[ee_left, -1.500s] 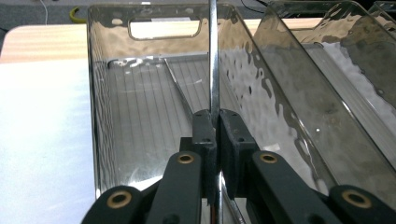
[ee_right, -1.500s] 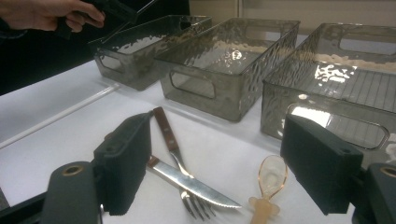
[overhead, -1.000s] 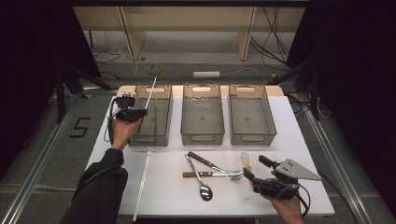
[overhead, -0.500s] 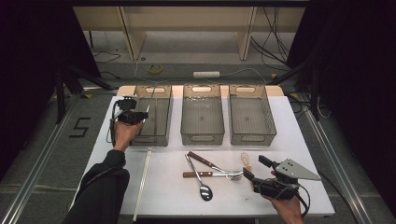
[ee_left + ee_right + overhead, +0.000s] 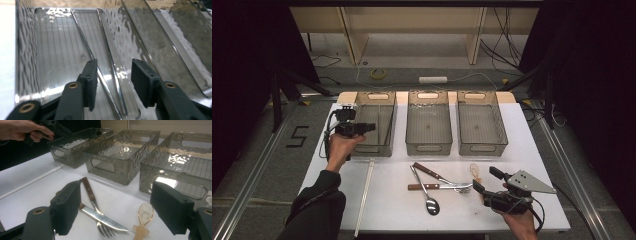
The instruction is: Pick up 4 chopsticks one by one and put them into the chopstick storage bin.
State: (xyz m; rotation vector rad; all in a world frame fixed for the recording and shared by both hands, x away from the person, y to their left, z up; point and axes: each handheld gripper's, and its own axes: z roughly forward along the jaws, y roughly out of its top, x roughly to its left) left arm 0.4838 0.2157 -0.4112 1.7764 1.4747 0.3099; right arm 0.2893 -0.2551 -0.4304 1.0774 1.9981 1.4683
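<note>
Left gripper [image 5: 371,127] above left bin [image 5: 362,150], jaws half-spread, just opening, pressing on nothing; clear rod [image 5: 85,45] lying loose along the bin floor below them; second clear rod [image 5: 363,197] on the surface, long axis running from the bin's near wall toward the near edge, closest to the left hand; right gripper [image 5: 486,180] with jaws apart and empty beside the cutlery [image 5: 432,187]; middle bin [image 5: 428,147] and right bin [image 5: 482,147] empty.

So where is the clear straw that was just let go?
The clear straw lies slanted inside the leftmost bin, seen in the left gripper view between the open jaws of the left gripper; in the high view that bin is at the table's left.
</note>
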